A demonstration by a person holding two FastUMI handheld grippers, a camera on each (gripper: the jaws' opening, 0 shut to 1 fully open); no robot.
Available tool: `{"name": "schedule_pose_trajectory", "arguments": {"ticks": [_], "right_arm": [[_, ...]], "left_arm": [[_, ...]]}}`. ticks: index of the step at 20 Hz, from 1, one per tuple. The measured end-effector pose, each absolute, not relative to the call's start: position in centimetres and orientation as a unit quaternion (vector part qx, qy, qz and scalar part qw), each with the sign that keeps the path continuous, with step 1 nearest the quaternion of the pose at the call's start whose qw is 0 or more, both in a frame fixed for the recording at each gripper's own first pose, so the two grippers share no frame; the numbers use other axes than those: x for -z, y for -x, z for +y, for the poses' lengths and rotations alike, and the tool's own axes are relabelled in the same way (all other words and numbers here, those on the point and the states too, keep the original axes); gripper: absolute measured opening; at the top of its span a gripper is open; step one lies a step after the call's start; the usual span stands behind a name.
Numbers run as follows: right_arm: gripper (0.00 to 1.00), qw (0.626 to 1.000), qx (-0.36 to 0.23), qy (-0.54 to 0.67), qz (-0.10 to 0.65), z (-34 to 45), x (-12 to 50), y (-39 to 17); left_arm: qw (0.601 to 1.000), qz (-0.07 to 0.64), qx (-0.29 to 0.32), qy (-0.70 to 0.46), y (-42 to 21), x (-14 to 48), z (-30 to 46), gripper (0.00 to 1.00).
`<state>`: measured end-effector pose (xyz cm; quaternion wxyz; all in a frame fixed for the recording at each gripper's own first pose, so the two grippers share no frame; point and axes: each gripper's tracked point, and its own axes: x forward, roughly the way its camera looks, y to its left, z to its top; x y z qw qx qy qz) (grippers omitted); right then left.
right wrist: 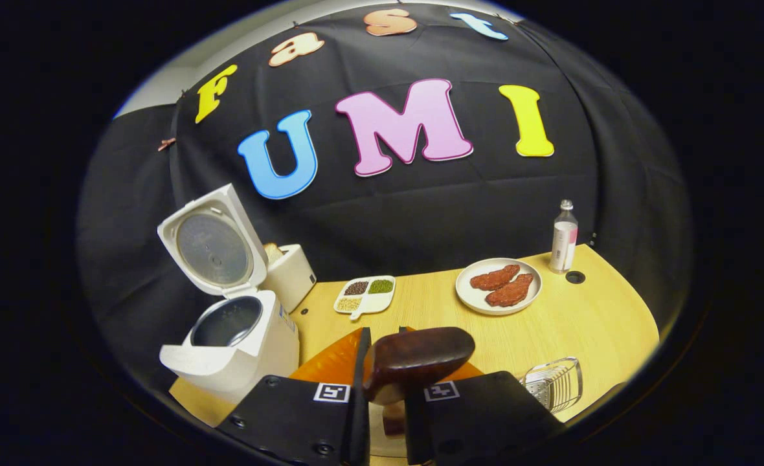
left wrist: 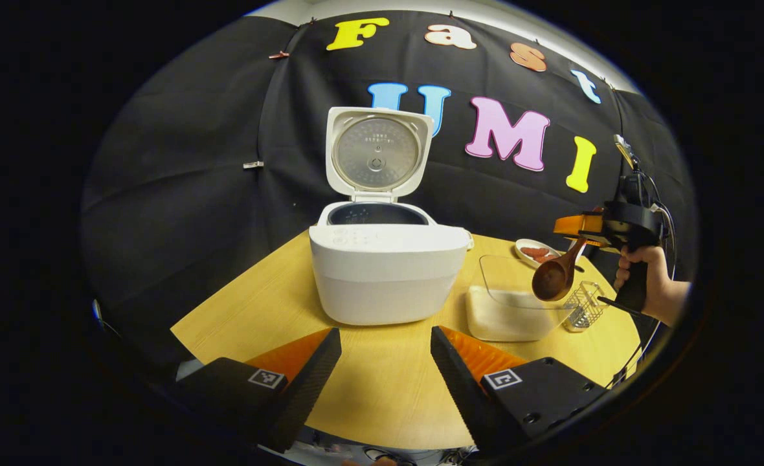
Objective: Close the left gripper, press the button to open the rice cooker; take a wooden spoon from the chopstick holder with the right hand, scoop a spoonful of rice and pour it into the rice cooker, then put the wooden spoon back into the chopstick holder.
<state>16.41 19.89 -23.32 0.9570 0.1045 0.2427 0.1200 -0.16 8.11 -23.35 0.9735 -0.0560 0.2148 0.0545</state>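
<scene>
The white rice cooker (left wrist: 382, 278) stands mid-table with its lid (left wrist: 375, 155) raised and the dark inner pot showing. My left gripper (left wrist: 385, 362) is open in front of it, holding nothing. To the right a hand holds my right gripper (left wrist: 583, 236), shut on the handle of a dark wooden spoon (left wrist: 553, 277). The spoon hangs bowl-down above a clear rice container (left wrist: 508, 310). A wire chopstick holder (left wrist: 583, 305) stands beside it. In the right gripper view the right gripper (right wrist: 385, 362) clamps the spoon (right wrist: 417, 359), with the cooker (right wrist: 233, 336) left and the holder (right wrist: 553, 383) right.
A white plate with two pieces of meat (right wrist: 498, 285), a bottle (right wrist: 564, 236) and a cable hole sit at the back right. A divided dish of grains (right wrist: 364, 294) and a white box-shaped appliance (right wrist: 289, 275) stand behind the cooker. The table edge runs close below both grippers.
</scene>
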Motion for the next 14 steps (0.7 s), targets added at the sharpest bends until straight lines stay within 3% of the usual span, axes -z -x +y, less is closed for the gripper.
{"name": "schedule_pose_trajectory", "arguments": {"ticks": [5,14], "right_arm": [[0.22,0.949,-0.113,-0.111,0.273,22.1,28.0,-14.5],[0.22,0.922,-0.105,-0.19,0.32,27.6,28.3,-10.9]], "left_arm": [[0.968,0.239,-0.054,0.06,-0.1,26.5,9.4,0.96],[0.962,0.254,-0.058,0.083,-0.4,26.9,10.8,0.96]]}}
